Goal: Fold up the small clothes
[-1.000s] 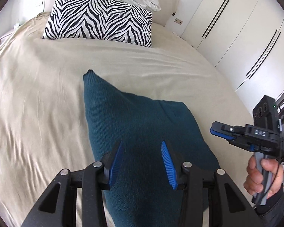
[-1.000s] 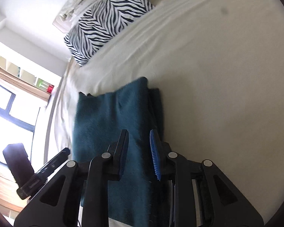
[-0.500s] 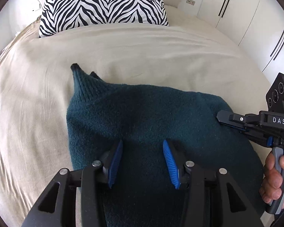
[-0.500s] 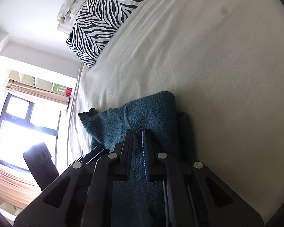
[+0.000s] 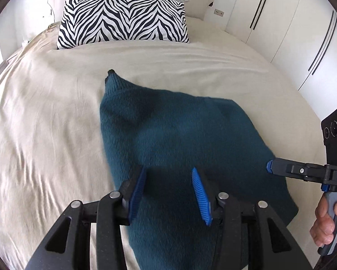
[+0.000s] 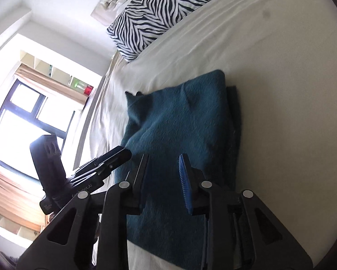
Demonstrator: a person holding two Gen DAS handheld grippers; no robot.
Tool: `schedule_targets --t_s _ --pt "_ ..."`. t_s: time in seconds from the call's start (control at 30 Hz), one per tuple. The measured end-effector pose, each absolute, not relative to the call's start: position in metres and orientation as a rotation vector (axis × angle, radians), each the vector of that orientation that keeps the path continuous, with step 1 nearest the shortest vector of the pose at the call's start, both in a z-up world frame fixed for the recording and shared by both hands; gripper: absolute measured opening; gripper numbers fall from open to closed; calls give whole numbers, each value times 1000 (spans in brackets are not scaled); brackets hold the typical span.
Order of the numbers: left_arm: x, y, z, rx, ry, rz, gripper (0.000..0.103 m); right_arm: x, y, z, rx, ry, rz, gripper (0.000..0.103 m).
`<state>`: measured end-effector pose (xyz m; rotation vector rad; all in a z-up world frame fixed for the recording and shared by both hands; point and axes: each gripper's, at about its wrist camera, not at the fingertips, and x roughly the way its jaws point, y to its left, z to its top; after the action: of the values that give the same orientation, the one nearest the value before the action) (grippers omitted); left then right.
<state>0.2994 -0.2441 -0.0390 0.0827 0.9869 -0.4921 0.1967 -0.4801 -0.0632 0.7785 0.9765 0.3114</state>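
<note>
Two grippers hover with jaws apart over a folded teal knitted garment at the centre of the cream-sheeted bed: the left gripper low centre, the right gripper likewise; a zebra-striped pillow sits top centre.

Folded teal knit sweater lies on bed.

A cream-sheeted bed carries a folded teal sweater and a zebra-print pillow.
</note>
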Motion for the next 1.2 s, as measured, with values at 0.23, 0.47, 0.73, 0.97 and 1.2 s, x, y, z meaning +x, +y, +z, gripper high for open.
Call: schedule_targets --t_s 0.23,0.47,0.73,0.97,1.2 --pt "291 -257 -47 169 982 -463 48 160 -494 -107 928 984 300 25" --pt "261 -234 -41 89 996 -477 48 121 -469 -74 816 970 313 58" --pt "241 -192 -14 -37 854 -428 83 97 -487 -56 822 876 258 58" --pt "306 -175 -73 -214 1144 -446 79 154 -515 -80 830 1008 180 59" --pt "318 -204 -86 -224 1219 -497 60 198 -496 -117 841 1069 227 51"
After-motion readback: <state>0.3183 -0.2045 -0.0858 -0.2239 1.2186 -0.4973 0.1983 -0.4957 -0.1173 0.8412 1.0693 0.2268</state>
